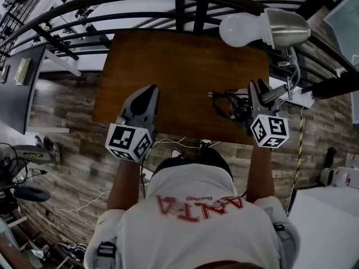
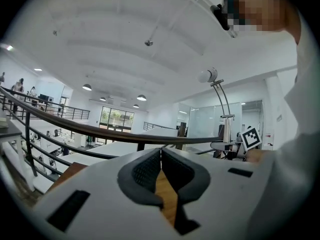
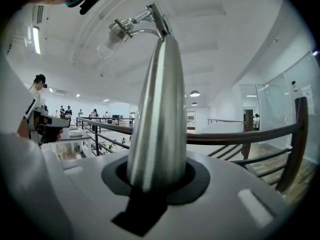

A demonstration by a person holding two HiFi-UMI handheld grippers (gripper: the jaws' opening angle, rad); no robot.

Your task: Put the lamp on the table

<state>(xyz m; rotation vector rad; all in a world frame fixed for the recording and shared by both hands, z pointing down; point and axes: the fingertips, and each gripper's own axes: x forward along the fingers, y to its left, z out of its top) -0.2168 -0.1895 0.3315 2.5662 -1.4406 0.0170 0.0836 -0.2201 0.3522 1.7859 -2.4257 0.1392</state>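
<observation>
Lamp placement looks unfinished to me. At the left of the head view the left gripper hovers over the near edge of the wooden table, its jaws pressed together on nothing. Right of centre a black cable lies tangled on the tabletop. Just beside it the right gripper is clamped round the lamp's tapered metal stem. The bulb and shade sit high at upper right, past the table's right corner. Whether its foot touches wood is hidden. The top-heavy head could swing and twist the smooth stem in the grip. Set down so near the edge, or on the cable, it may tip off.
</observation>
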